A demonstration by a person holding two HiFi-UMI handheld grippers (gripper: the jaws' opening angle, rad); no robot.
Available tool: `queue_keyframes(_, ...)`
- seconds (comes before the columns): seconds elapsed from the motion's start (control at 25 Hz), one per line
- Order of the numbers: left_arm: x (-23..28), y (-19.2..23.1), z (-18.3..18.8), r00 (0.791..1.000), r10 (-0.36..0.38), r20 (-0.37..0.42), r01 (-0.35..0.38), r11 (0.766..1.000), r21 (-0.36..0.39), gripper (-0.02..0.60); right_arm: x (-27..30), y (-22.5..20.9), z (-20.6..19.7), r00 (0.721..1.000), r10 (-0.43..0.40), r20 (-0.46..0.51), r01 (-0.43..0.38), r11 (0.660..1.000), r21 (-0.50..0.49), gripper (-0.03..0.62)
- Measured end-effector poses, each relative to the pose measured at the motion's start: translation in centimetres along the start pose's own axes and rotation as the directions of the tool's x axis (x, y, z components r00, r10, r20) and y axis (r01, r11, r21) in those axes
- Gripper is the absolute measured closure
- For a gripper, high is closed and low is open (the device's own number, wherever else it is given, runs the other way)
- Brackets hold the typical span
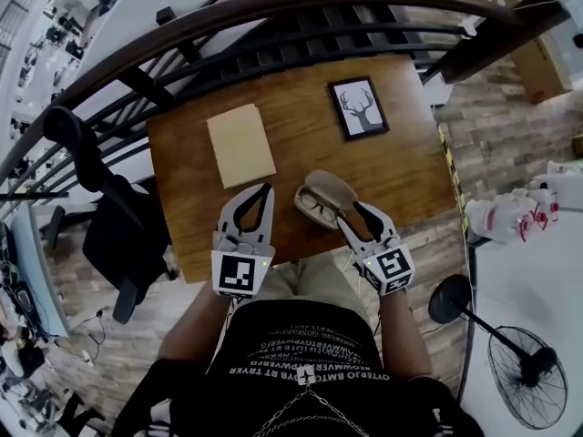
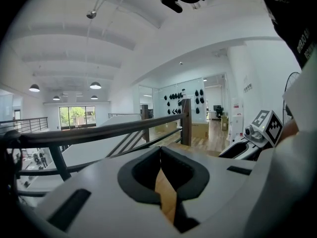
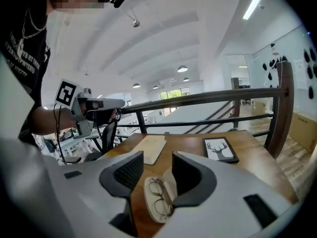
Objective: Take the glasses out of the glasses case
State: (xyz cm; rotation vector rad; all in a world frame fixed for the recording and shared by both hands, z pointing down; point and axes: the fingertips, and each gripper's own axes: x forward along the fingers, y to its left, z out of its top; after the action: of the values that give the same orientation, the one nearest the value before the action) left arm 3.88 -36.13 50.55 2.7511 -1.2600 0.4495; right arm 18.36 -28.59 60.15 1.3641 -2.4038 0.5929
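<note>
So your glasses case (image 1: 332, 188) is sitting open on the tabletop (image 1: 401, 167), near the front edge, lid flipped back. The glasses (image 1: 315, 207) are still lying in the bottom half, lenses up.

Your right tool (image 1: 353, 218) is spread wide with nothing pinched. It's right by the near right side of the case, and in the right gripper view the case (image 3: 147, 198) and the glasses (image 3: 159, 195) show straight through the gap between the jaws. Can't tell if it's actually touching the case.

Your left tool (image 1: 265, 188) is pressed together at the tips and empty; there's just a sliver of wood showing behind the pads in the left gripper view. It's left of the case, apart from it.

Further back there's a tan pad (image 1: 240, 144) lying flat and a deer picture (image 1: 358, 108) off to its right, both well clear of the case.
</note>
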Motion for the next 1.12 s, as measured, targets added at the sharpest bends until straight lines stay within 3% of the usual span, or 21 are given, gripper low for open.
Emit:
queue_keyframes(0.72,3.3,-0.8,-4.9,0.998,0.007,-0.063,-0.007,1.000,-0.003,0.554,6.0,-1.1,-7.1,0.985,0.099,-0.140,-0.100,0.995,-0.005,0.418)
queue_keyframes(1.12,4.5,-1.2,-6.7,0.996,-0.004,-0.089,0.004,1.000,-0.001,0.554,9.3,-1.5,-11.6,0.956,0.129,-0.265,-0.141,0.990,-0.026,0.425)
